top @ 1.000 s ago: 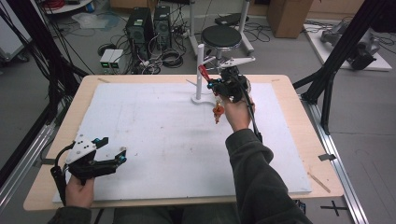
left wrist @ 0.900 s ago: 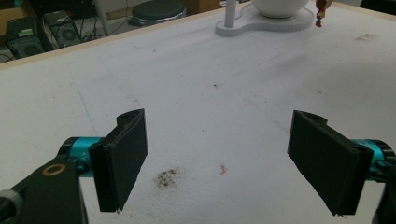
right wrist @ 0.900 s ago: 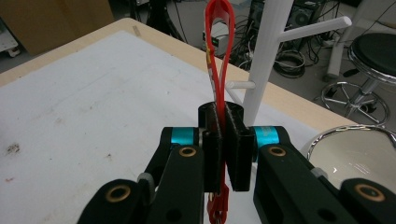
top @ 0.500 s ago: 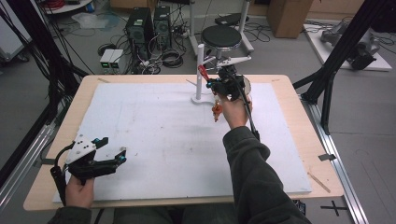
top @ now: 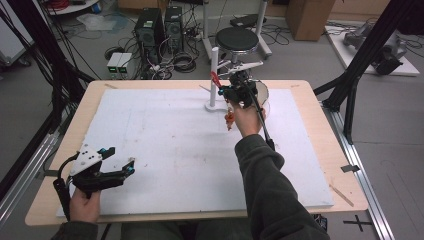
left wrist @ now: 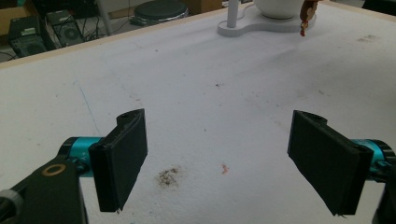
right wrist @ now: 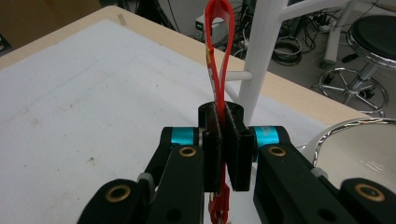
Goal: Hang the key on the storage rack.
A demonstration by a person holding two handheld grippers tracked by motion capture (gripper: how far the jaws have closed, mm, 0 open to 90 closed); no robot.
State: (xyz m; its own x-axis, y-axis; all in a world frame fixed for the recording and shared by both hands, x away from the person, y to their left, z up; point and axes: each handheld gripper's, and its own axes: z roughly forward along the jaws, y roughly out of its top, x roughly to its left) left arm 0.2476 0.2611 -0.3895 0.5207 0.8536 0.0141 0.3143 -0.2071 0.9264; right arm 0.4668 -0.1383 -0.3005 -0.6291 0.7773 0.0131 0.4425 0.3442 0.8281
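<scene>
On the white surface [top: 165, 145] a white stand [top: 214, 75] with side pegs rises at the far edge. The right hand-held gripper [right wrist: 223, 140] is closed tight on a red strap loop [right wrist: 218, 42], just beside a peg [right wrist: 238, 74]. I judge the hanging step is in hand; next the loop must slide over the peg. The left hand-held gripper [left wrist: 224, 158] rests wide open, empty.

Matt white foam board [top: 165, 135], wooden table [top: 330, 165] edge, glossy red plastic loop [right wrist: 219, 51]

The red strap loop [right wrist: 218, 51] stands upright — pinched at its lower part, near the white post [right wrist: 261, 56].
</scene>
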